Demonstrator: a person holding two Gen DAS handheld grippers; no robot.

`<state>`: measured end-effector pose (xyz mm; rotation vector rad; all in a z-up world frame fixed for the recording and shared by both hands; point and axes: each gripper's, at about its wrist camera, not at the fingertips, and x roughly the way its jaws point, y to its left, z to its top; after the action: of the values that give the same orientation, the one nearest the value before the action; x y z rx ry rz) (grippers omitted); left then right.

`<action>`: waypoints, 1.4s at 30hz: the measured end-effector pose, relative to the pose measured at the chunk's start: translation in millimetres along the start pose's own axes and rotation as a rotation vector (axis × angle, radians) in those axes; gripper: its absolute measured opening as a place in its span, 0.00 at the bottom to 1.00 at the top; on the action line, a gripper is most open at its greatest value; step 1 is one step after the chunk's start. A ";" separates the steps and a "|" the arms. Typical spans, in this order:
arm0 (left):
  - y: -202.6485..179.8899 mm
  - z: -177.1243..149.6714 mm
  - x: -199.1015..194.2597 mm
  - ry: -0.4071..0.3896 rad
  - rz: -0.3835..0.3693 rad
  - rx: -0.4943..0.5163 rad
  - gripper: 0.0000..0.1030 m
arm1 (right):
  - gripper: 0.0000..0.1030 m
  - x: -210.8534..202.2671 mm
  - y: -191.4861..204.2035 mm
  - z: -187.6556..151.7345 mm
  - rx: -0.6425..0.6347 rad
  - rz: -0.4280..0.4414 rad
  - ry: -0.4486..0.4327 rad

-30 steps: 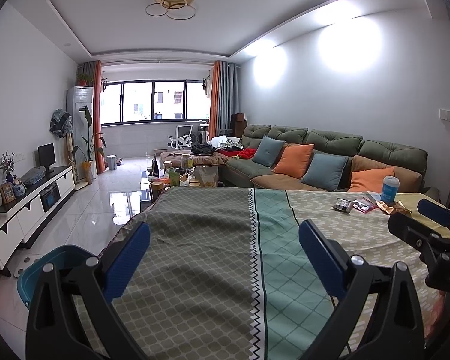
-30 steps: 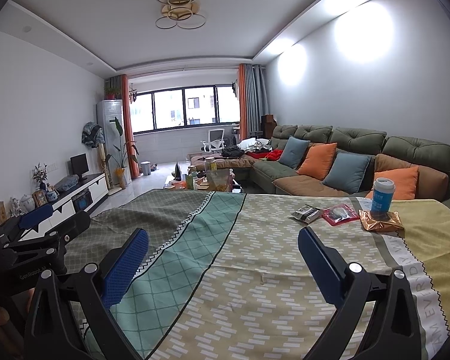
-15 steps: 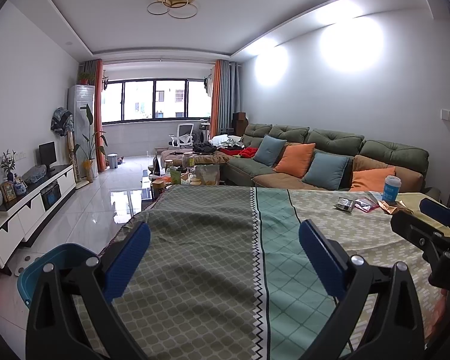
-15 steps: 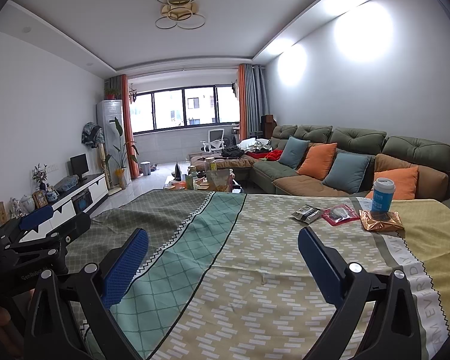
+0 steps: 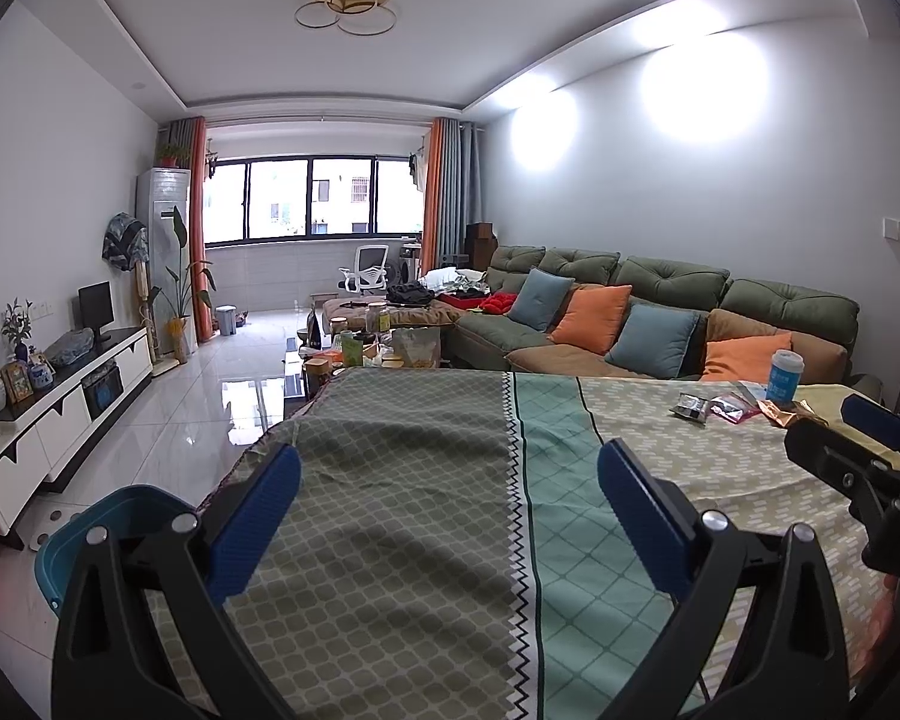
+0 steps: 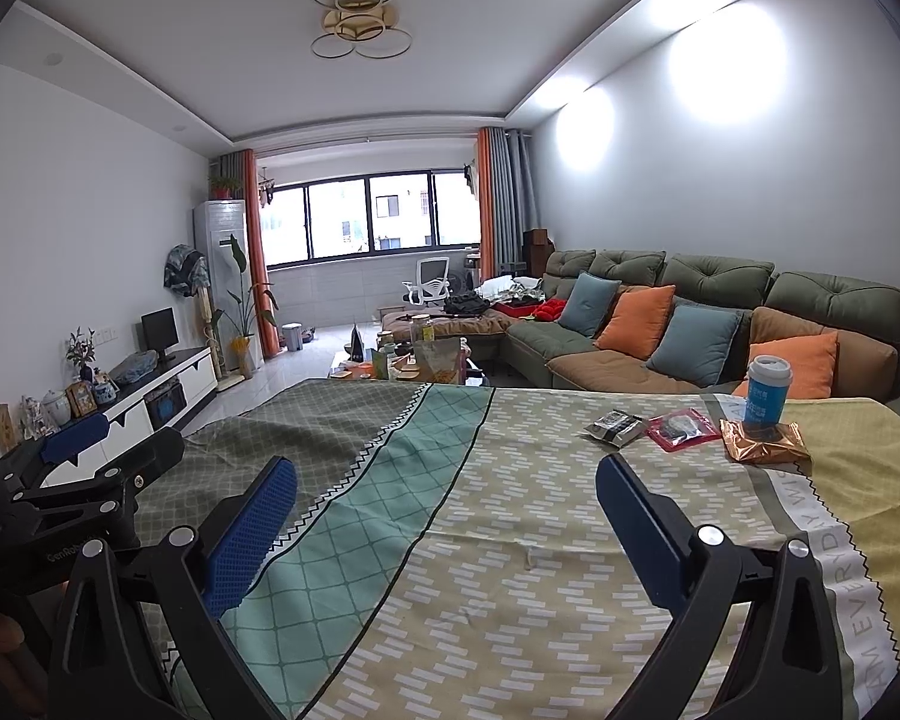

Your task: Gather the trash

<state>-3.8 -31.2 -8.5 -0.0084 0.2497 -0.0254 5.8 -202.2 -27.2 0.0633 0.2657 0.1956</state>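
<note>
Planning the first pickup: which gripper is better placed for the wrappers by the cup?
Right. The right gripper is open, with the wrappers just ahead; from the left gripper they lie far off right.

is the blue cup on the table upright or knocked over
Upright: the blue cup stands lid-up, its base on the gold wrapper.

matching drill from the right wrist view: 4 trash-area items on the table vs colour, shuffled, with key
Items:
1. cup
2. wrapper under the cup
3. flat packet
4. crumpled packet

Colours:
A. red
B. blue with a white lid
C. dark grey and silver
D. copper gold

Pairs: 1-B, 2-D, 3-A, 4-C

All four lie on the tablecloth, far right side. Both grippers' jaws stand open, holding nothing.
</note>
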 end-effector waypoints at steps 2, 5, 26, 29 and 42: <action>0.4 0.1 -0.1 0.000 -0.001 0.000 0.97 | 0.96 -0.6 0.1 -0.2 0.000 0.000 -0.002; 0.9 -0.1 -0.6 0.001 -0.001 0.001 0.97 | 0.96 -0.7 0.1 -0.3 0.001 -0.001 -0.002; 1.3 2.1 -0.2 0.003 -0.003 0.000 0.97 | 0.96 -0.9 1.0 -0.5 0.003 0.001 -0.002; 0.7 1.9 1.1 0.004 -0.002 0.001 0.97 | 0.96 -0.6 1.1 -0.4 0.004 0.002 -0.002; 2.7 -2.3 0.6 0.008 -0.001 0.004 0.97 | 0.96 -0.7 0.7 -0.7 0.008 0.002 -0.001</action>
<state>-3.7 -28.6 -10.9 -0.0045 0.2574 -0.0267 4.8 -201.6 -27.6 0.0716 0.2655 0.1962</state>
